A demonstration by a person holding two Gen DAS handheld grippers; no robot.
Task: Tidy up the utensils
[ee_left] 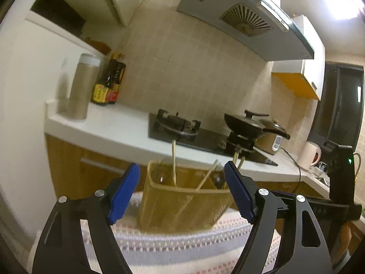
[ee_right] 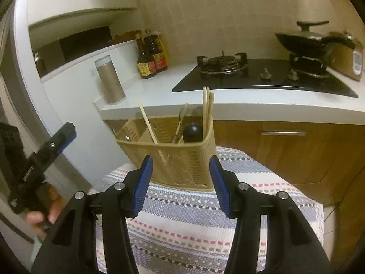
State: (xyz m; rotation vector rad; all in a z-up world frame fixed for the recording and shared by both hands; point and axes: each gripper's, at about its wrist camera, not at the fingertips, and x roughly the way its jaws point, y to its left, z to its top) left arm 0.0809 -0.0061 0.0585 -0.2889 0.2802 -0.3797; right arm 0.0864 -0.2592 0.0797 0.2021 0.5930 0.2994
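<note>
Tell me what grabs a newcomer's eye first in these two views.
The tan perforated utensil basket stands on a striped cloth in the middle, with chopsticks sticking up from it. Both blue-padded tongs, the left and the right, are open and empty in front of it. Behind, a black wok sits on the gas hob.

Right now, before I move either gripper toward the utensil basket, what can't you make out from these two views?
- Basket contents: in both views its perforated walls hide the lower ends of the chopsticks, and I cannot identify the dark round item.
- Left wrist view: motion blur smears the basket and cloth.
- What lies under the cloth: covered in both views.
- Bottle labels: too small to read.
- Left gripper: seen side-on in the right wrist view.
</note>
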